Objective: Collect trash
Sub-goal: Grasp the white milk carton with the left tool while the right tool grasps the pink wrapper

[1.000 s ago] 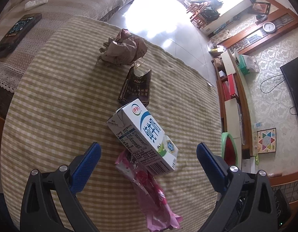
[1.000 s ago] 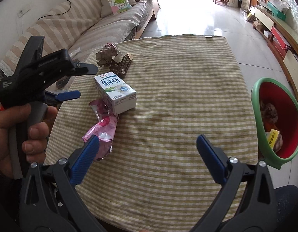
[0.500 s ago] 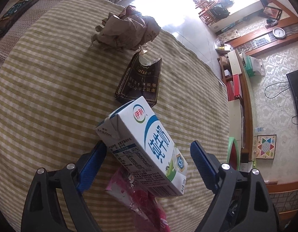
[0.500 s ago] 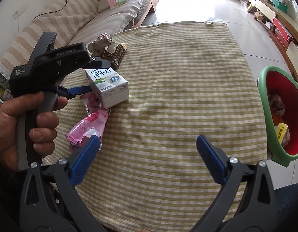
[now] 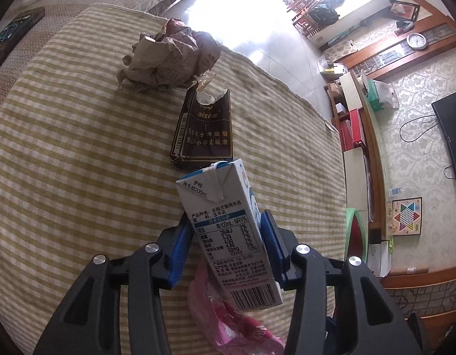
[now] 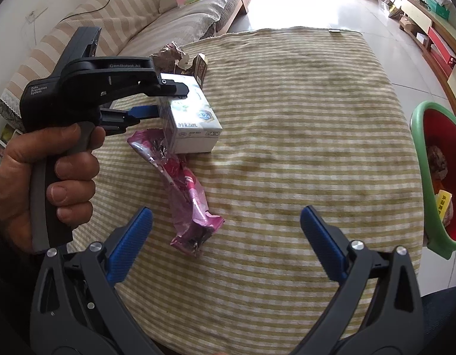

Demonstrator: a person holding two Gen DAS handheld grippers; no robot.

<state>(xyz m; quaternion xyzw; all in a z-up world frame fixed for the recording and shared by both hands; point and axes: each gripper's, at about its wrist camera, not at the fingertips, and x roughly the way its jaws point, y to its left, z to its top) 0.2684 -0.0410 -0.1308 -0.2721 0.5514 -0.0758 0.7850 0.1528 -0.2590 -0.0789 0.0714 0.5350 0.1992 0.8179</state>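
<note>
The left gripper (image 5: pixel 228 236), its jaws just closing, clamps a milk carton (image 5: pixel 228 227) on the striped tablecloth (image 5: pixel 80 177). A pink wrapper (image 6: pixel 183 189) lies partly under the carton; just beyond it sit a dark cigarette pack (image 5: pixel 205 130) and crumpled paper (image 5: pixel 171 56). The right gripper (image 6: pixel 226 242) hangs wide open and empty, near the wrapper. A red bin (image 6: pixel 421 177) stands beside the table.
</note>
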